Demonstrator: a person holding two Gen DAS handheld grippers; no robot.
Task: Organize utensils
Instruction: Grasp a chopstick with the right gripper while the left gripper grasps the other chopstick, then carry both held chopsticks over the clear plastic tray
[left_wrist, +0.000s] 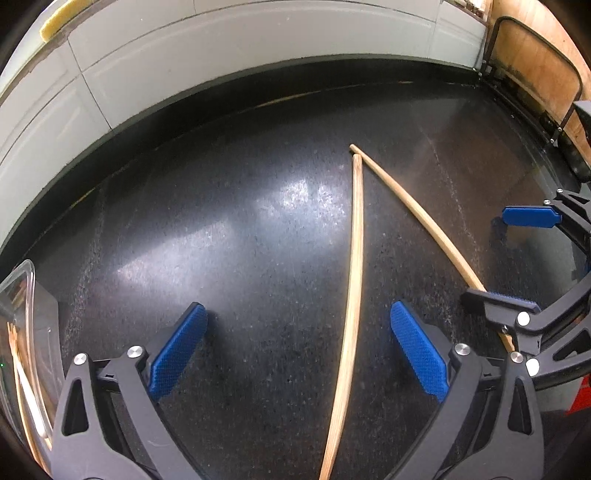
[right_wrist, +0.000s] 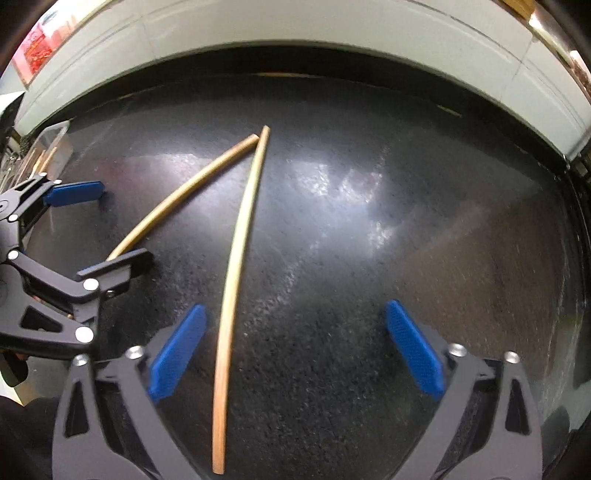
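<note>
Two wooden chopsticks lie on the black countertop in a narrow V, their far tips nearly touching. In the left wrist view one chopstick (left_wrist: 352, 280) runs between my open left gripper's (left_wrist: 299, 347) fingers, and the other (left_wrist: 424, 218) slants right under the right gripper's (left_wrist: 517, 258) lower finger. In the right wrist view one chopstick (right_wrist: 236, 280) lies between my open right gripper's (right_wrist: 295, 347) fingers near the left pad, and the other chopstick (right_wrist: 177, 199) passes between the left gripper's (right_wrist: 99, 229) fingers at the left. Both grippers are empty.
A clear container (left_wrist: 22, 332) holding several wooden sticks stands at the left edge; it also shows in the right wrist view (right_wrist: 44, 147). White cabinet fronts (left_wrist: 221, 44) rise behind the countertop (left_wrist: 221, 240). A black wire rack (left_wrist: 535, 74) stands at the far right.
</note>
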